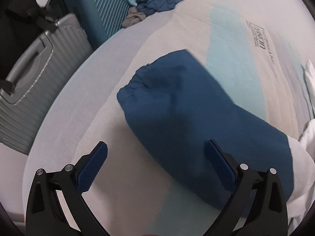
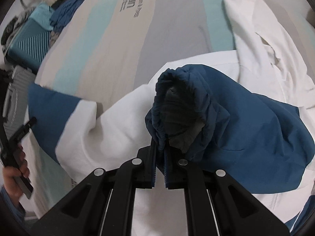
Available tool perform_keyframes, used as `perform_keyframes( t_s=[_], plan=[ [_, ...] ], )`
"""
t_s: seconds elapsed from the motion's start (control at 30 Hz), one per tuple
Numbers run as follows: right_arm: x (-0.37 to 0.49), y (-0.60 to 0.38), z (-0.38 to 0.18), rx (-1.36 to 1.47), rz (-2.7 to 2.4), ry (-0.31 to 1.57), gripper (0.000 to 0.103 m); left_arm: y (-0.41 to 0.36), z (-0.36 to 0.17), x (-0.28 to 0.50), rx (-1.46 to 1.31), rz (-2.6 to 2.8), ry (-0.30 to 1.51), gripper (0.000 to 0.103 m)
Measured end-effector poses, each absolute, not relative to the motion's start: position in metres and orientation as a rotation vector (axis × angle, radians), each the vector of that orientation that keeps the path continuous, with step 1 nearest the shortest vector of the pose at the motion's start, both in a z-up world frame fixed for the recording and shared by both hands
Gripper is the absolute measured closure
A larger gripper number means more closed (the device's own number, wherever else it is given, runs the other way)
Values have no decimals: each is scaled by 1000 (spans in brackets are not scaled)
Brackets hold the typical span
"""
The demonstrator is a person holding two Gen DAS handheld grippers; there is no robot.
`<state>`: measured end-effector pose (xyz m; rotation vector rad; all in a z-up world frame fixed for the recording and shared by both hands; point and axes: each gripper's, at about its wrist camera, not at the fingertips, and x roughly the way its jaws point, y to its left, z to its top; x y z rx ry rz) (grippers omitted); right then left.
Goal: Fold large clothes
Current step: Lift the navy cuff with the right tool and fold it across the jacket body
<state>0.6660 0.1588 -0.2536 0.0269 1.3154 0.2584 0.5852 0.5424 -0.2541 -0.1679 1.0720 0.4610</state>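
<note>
A large white and blue jacket (image 2: 118, 122) lies spread on the bed. My right gripper (image 2: 160, 147) is shut on the gathered cuff of its blue sleeve (image 2: 177, 102) and holds it lifted over the white body. The other blue sleeve (image 1: 187, 108) lies flat on the bed. My left gripper (image 1: 156, 155) is open just above that sleeve's near edge, its right pad (image 1: 220, 167) over the blue cloth and its left pad (image 1: 92, 169) over the sheet. The left gripper also shows at the left edge of the right wrist view (image 2: 17, 137), held by a hand.
The bed has a striped sheet (image 2: 110, 45) with printed lettering (image 1: 259, 41). A grey suitcase (image 1: 29, 86) and a teal suitcase (image 1: 102, 9) stand beside the bed. A pile of blue clothes (image 1: 157, 0) lies at the far corner.
</note>
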Motion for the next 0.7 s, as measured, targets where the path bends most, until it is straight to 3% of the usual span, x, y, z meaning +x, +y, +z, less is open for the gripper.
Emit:
perform_keyframes(
  t_s=[0.37,0.63,0.67,0.7],
  plan=[
    [650,188,-294,-52,274,1312,97,593,-277,603,-267,438,1066,5],
    [643,197,-294,-142,304,1288,90,597,-292,606,-325,424,1116,5],
    [642,194,-291,-139,314,1284,82,596,-291,607,-330,425,1114,10],
    [640,192,-287,-126,333,1283,65,595,-289,606,-330,420,1107,18]
  ],
)
